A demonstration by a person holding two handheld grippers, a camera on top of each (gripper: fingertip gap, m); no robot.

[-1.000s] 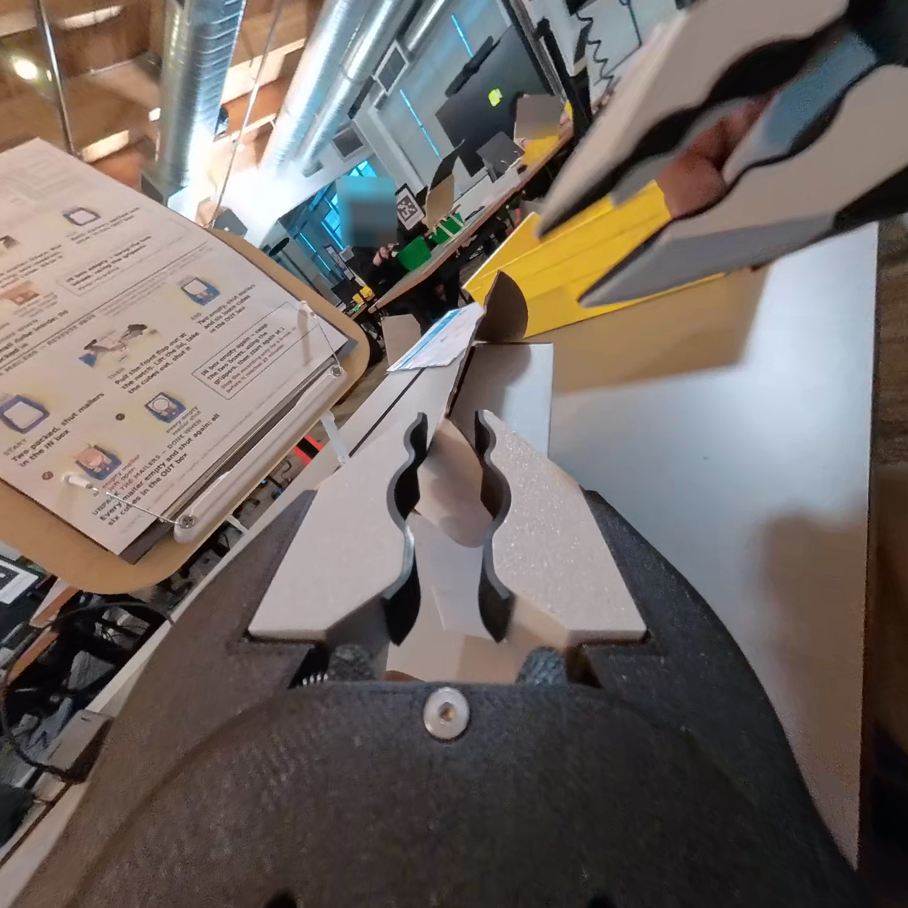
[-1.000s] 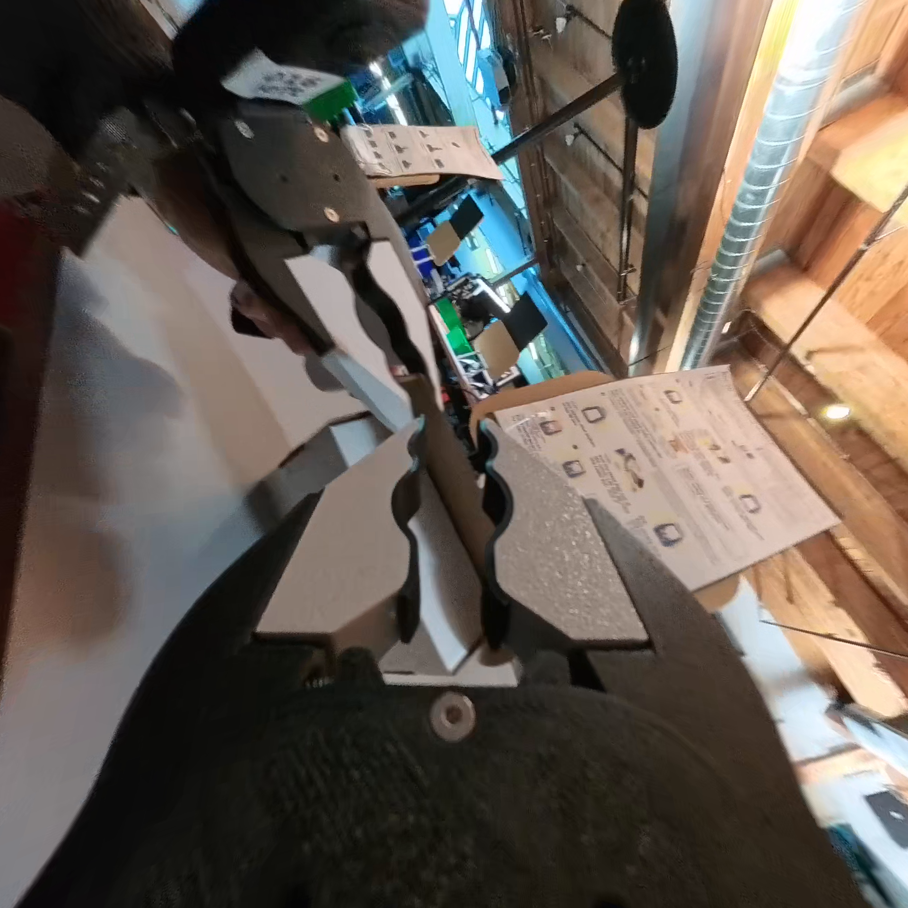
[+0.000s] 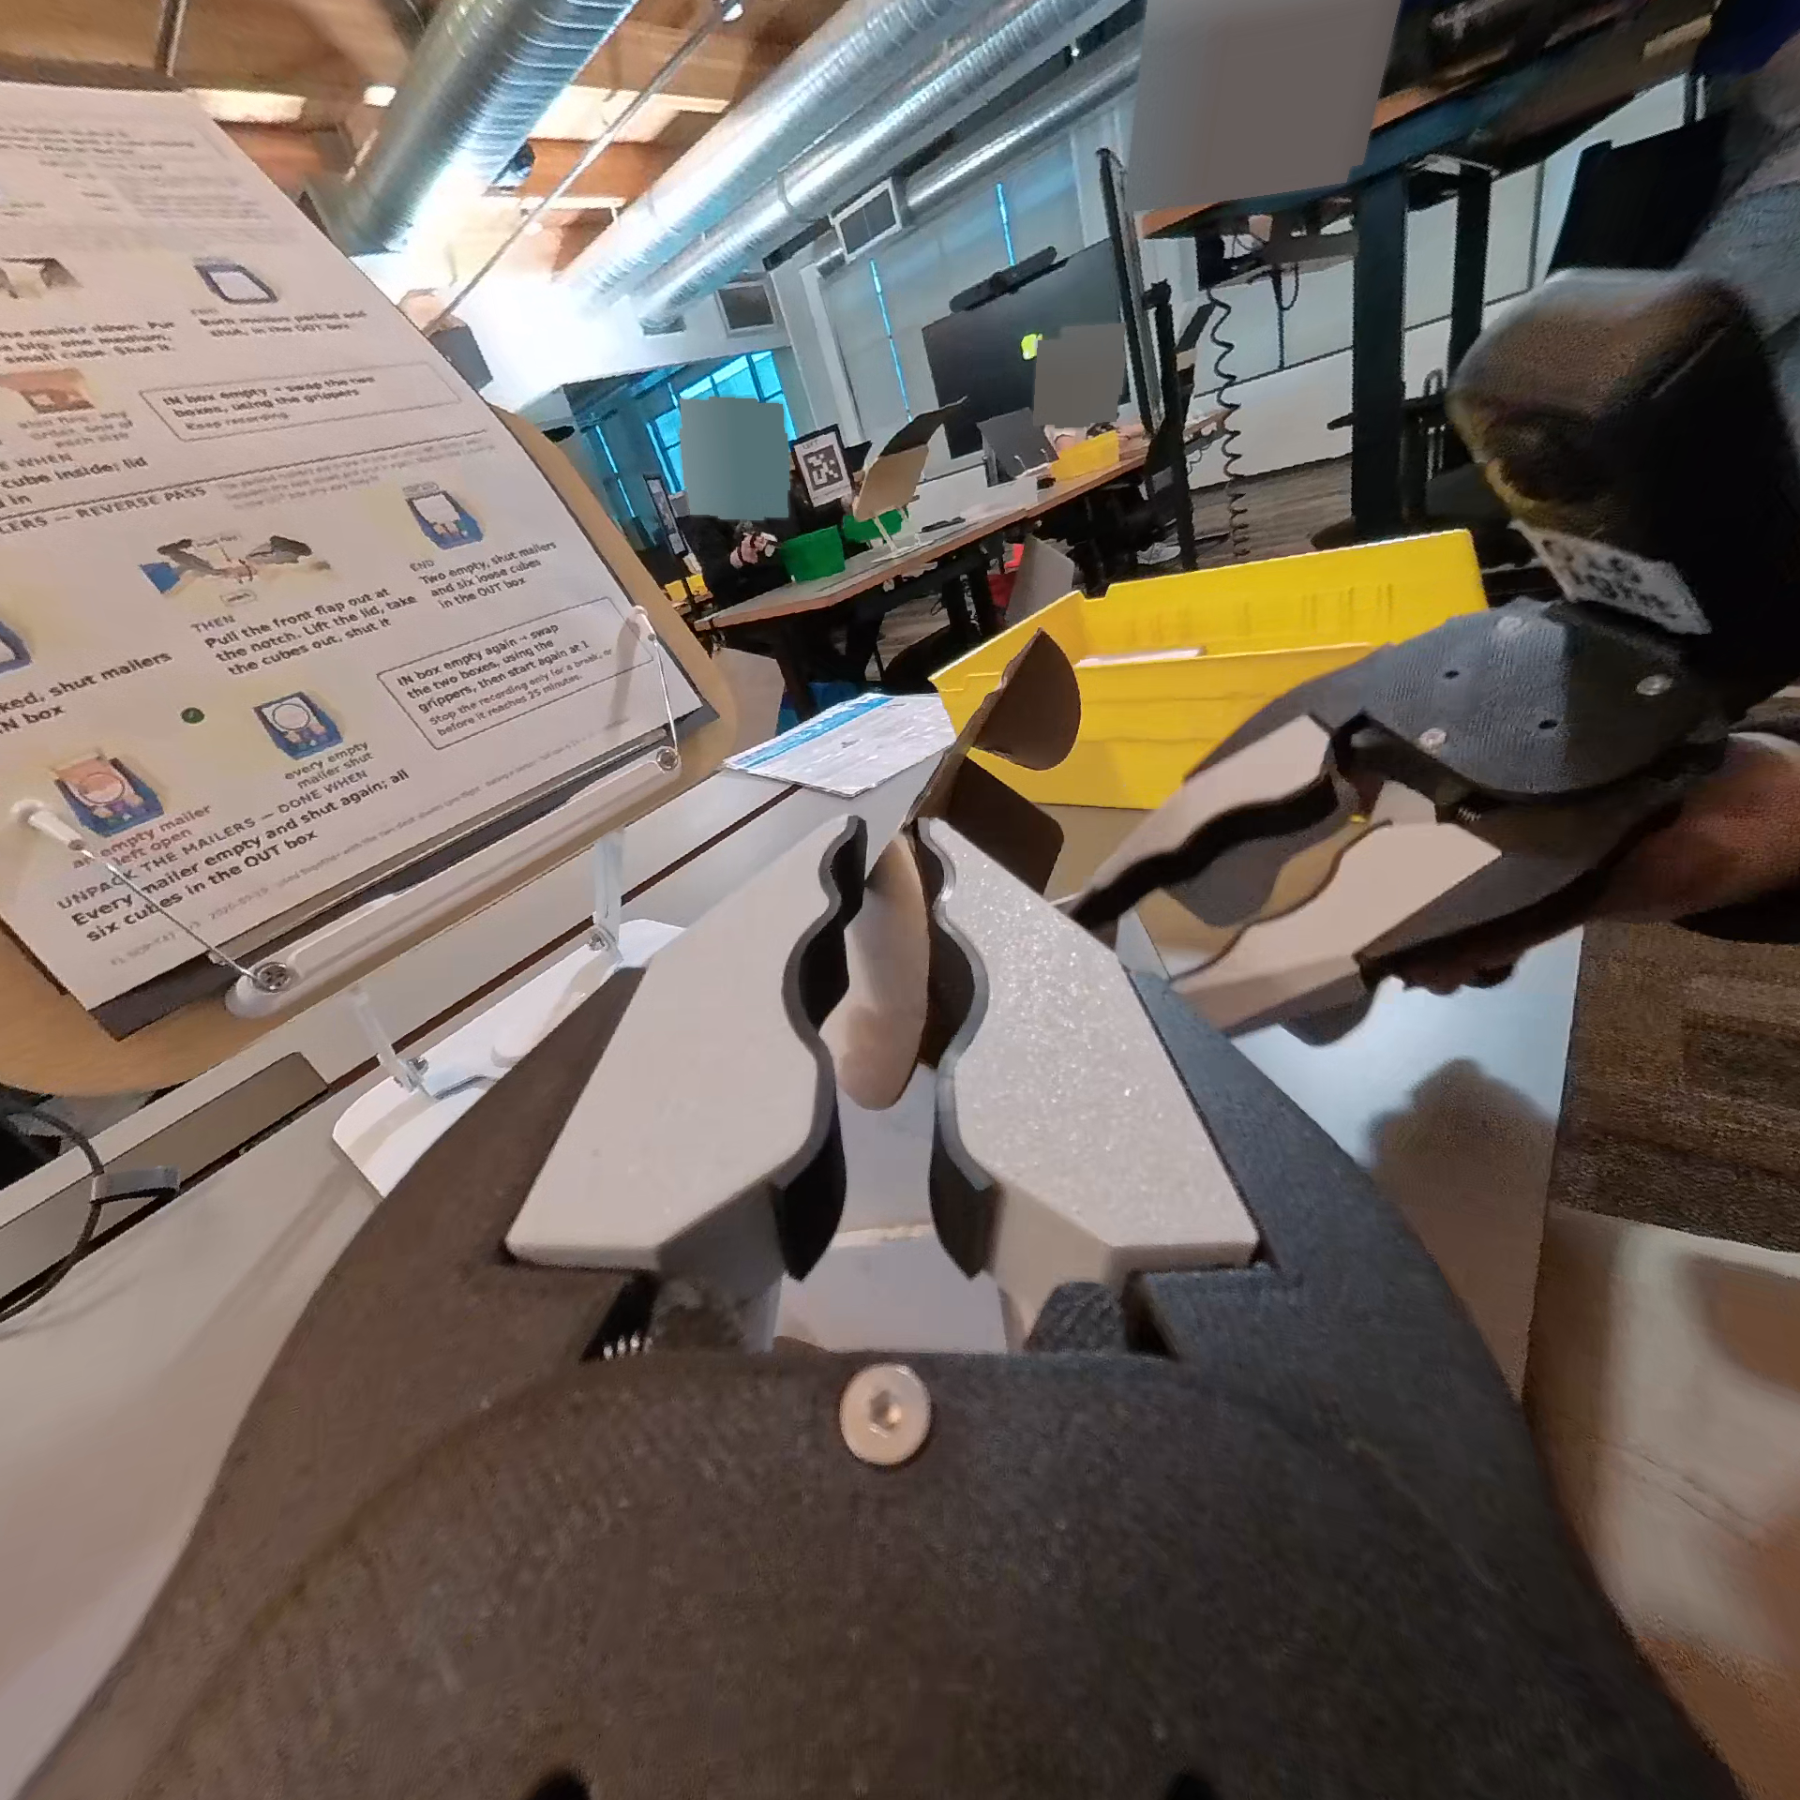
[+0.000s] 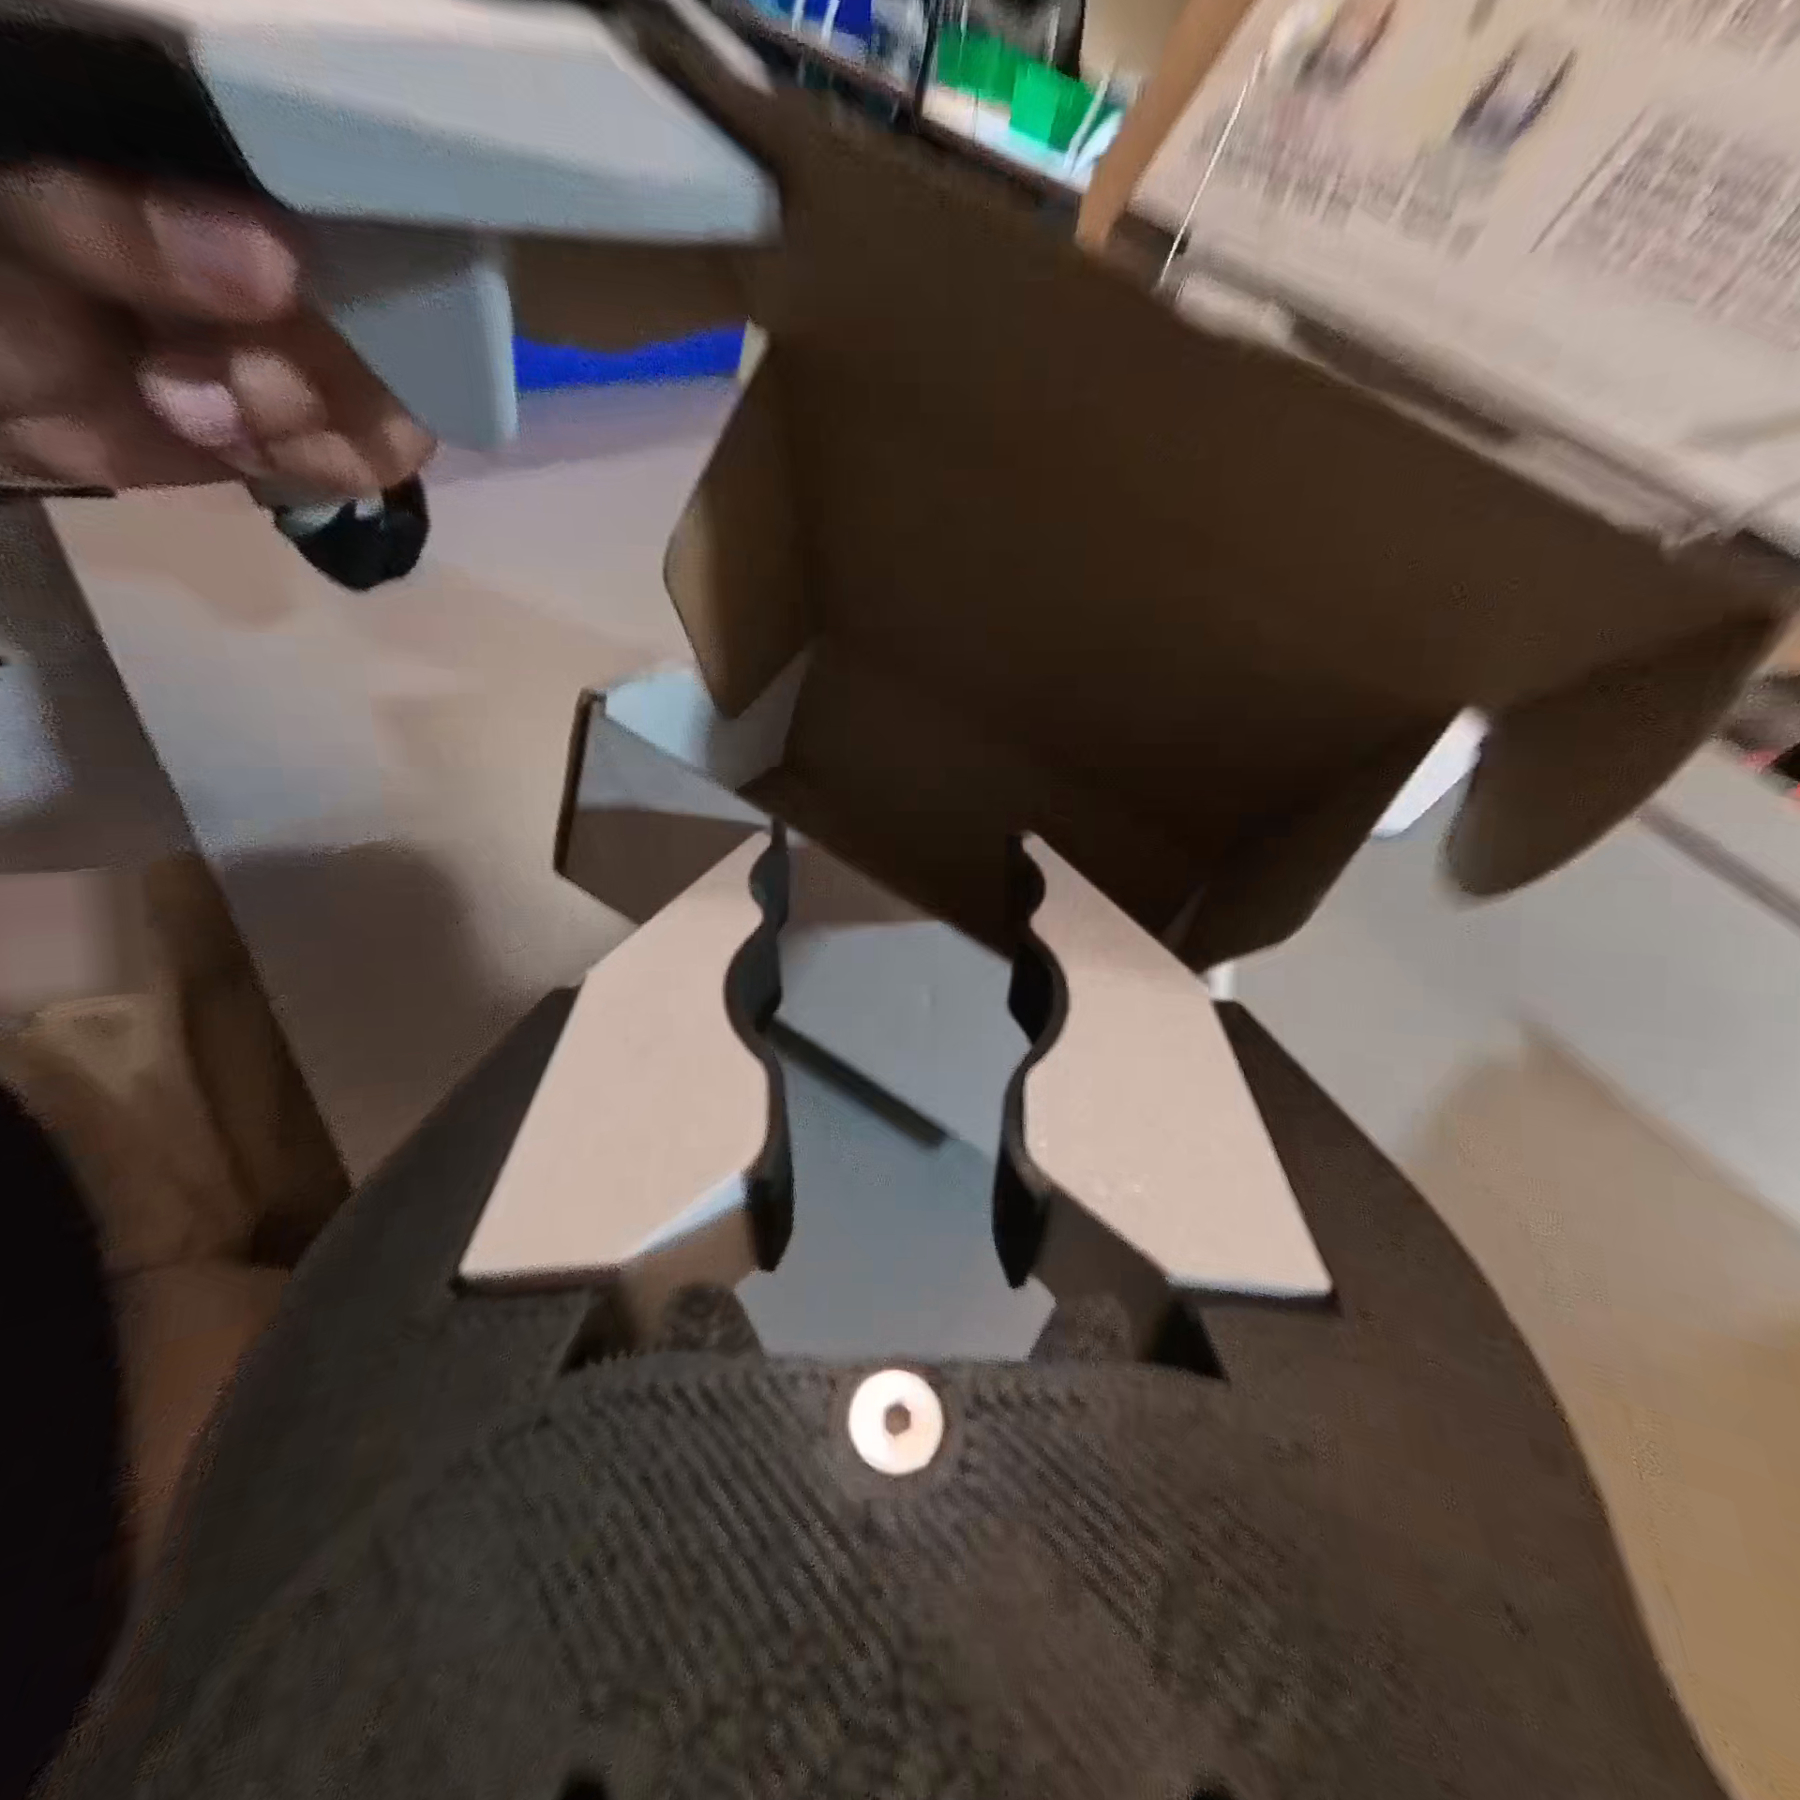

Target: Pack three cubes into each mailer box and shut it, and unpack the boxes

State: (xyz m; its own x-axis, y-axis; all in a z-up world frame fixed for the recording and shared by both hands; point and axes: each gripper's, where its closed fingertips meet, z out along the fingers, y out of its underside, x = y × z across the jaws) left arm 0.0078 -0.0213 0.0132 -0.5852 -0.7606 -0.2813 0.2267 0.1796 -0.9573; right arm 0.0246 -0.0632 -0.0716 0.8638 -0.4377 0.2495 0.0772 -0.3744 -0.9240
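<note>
- White table runs under both tongs, so everything here sits or hovers over it.
- Instruction sheet on its wooden stand is up off the left tong's left side, tilted back. It's a blurry smear at the top right of the right tong's camera.
- Yellow bin is out past the left tong's tips, just behind the cardboard.
- Mailer box is open, with its brown lid flap standing up right in front of the right tong's tips. One rounded side ear hangs off to that tong's right. Can't see any cubes in it from here.
- Left gripper is pinched down on a flap of the mailer, with cardboard wedged between its fingers.
- Right gripper has its fingers spread with nothing between them, parked just short of the lid's lower edge.
- A paper slip with a blue edge lies flat ahead of the left tong.
</note>
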